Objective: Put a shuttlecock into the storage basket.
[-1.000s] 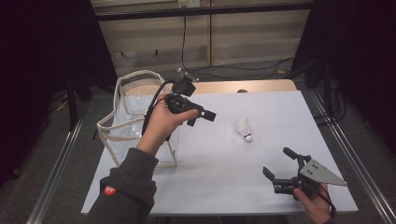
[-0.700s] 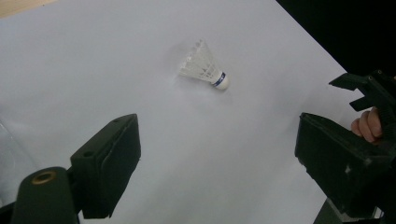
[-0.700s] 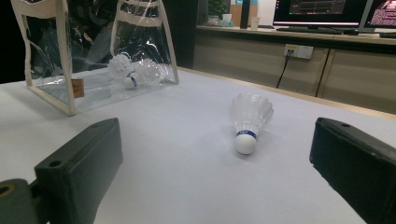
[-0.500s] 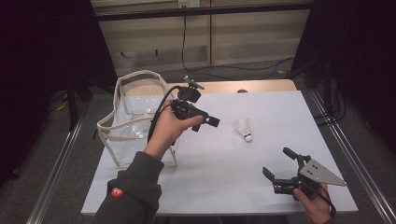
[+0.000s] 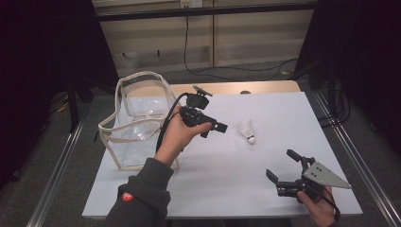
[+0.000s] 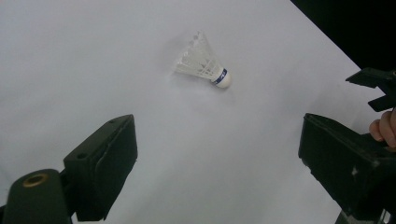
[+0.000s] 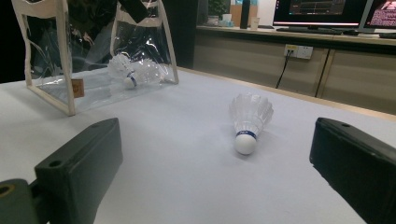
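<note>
White tabletop [image 5: 227, 184] bears a white feathered shuttlecock [image 5: 247, 131]; the left gripper [image 5: 216, 128], jaws wide and just opening with nothing between them, should straddle its cork squarely while the right gripper [image 5: 280, 166] waits wide and empty.

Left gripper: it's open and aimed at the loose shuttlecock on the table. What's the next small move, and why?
Probably ease the left gripper forward and down until its jaws straddle the shuttlecock, then close. The jaws have just been opening, with nothing between them, and the shuttlecock lies on its side on the white table, ahead of the jaws. A second one already sits in the clear bag, so this one likely follows.
</note>
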The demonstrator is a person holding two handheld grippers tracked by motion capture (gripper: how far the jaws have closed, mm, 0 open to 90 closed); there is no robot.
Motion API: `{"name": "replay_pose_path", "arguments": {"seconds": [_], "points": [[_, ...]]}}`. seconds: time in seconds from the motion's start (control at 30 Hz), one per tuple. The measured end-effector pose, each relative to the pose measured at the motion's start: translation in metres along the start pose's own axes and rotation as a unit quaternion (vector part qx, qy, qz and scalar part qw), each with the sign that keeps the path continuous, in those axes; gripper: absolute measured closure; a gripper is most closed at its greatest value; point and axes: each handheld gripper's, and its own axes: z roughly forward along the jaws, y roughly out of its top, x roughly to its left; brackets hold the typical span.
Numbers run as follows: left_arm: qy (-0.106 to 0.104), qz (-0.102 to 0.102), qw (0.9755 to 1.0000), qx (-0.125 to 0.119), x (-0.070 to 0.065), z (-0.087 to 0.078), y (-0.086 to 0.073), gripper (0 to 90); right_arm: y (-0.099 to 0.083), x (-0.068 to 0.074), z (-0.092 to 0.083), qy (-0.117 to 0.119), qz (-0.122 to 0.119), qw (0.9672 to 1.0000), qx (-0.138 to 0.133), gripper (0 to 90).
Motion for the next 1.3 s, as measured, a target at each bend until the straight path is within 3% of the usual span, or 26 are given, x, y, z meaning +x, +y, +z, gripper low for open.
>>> {"name": "replay_pose_path", "arguments": {"seconds": [0.57,1.3], "points": [[0.022,-0.015,0.9996,-0.009,0.003,0.023,-0.008,8.5,0.000,0.000,0.001,0.001,0.001,1.0000,0.002,2.5],[0.035,-0.015,0.9992,-0.015,0.001,0.050,-0.009,6.0,0.000,0.001,0.001,0.003,0.001,1.0000,0.002,2.5]]}}
